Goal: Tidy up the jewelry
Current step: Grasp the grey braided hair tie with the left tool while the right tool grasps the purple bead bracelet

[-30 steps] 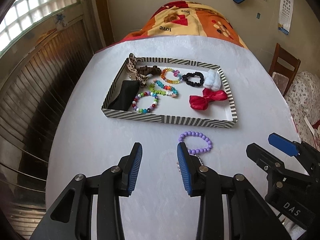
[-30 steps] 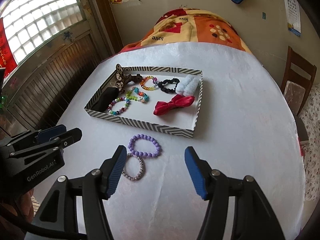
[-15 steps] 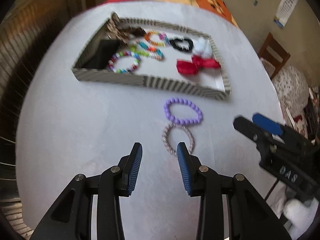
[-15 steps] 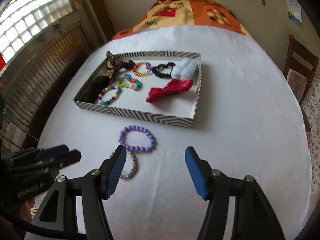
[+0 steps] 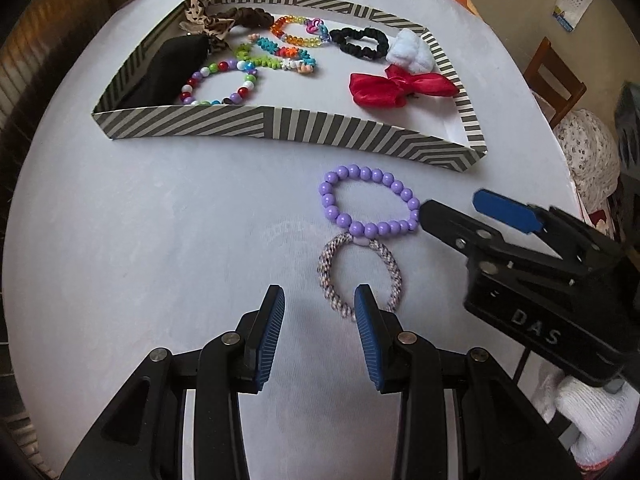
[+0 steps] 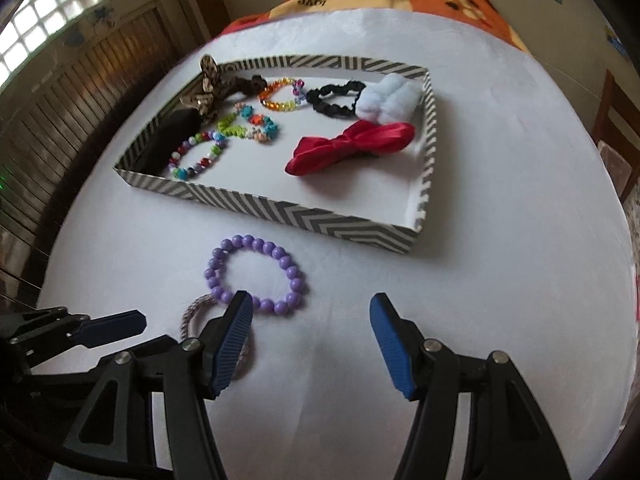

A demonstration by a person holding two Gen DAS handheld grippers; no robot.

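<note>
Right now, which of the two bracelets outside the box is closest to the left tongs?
The speckled woven bracelet. Its near edge lies right by the left tongs, whereas the purple bead bracelet lies farther off, toward the striped box.

Bare white surface [image 5: 160, 240] is lying open on the left, leaving a wide lane toward the striped tray [image 5: 280, 126], whose low front wall is barring any level entry. The purple bead bracelet [image 5: 368, 204] and woven band [image 5: 358, 276] are lying touching ahead of the left gripper [image 5: 319, 300], while the right gripper [image 5: 452, 212] is crowding the bracelet's right side.
</note>
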